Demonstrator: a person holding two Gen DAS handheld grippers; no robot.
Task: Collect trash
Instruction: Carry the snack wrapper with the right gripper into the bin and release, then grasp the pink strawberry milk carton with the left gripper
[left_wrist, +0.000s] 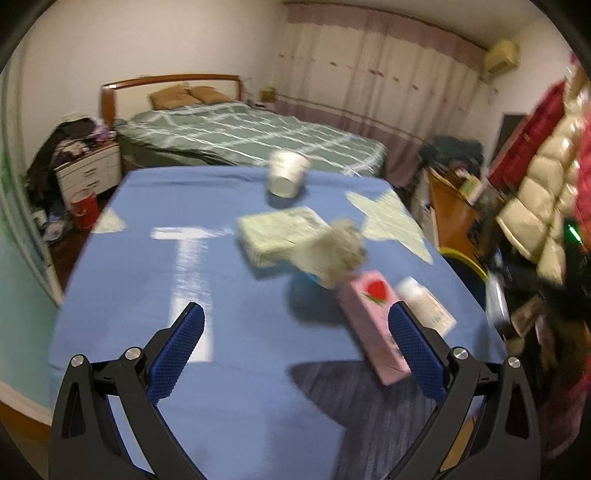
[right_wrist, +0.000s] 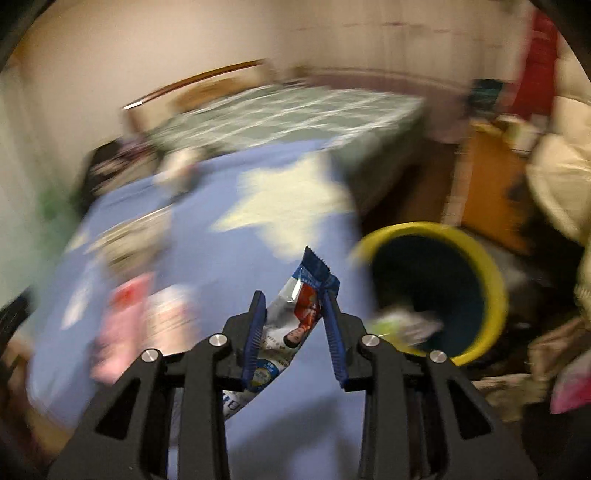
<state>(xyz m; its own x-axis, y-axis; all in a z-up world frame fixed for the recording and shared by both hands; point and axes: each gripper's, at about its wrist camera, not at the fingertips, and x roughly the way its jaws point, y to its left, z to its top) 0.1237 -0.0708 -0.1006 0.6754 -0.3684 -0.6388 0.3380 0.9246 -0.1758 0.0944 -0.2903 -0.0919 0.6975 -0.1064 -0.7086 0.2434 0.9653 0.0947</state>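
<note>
A: Right gripper (right_wrist: 295, 306)?
B: Fingers pinch a snack wrapper (right_wrist: 295, 317) above the bench (right_wrist: 258, 229), beside the yellow bin (right_wrist: 491, 280).
A: Left gripper (left_wrist: 295, 325)?
B: Spread wide, holding nothing, over the pink carton (left_wrist: 369, 317).

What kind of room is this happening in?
Almost certainly a home bedroom: a made bed with pillows and a wooden headboard, a white bedside drawer unit piled with clothes, and long curtains along the far wall.

Blue-clothed tabletop (left_wrist: 129, 258) has a tipped paper cup (left_wrist: 286, 173), folded paper (left_wrist: 280, 236), a crumpled wad (left_wrist: 336, 254), pink carton (left_wrist: 373, 325), and maybe a bottle (left_wrist: 424, 306).
</note>
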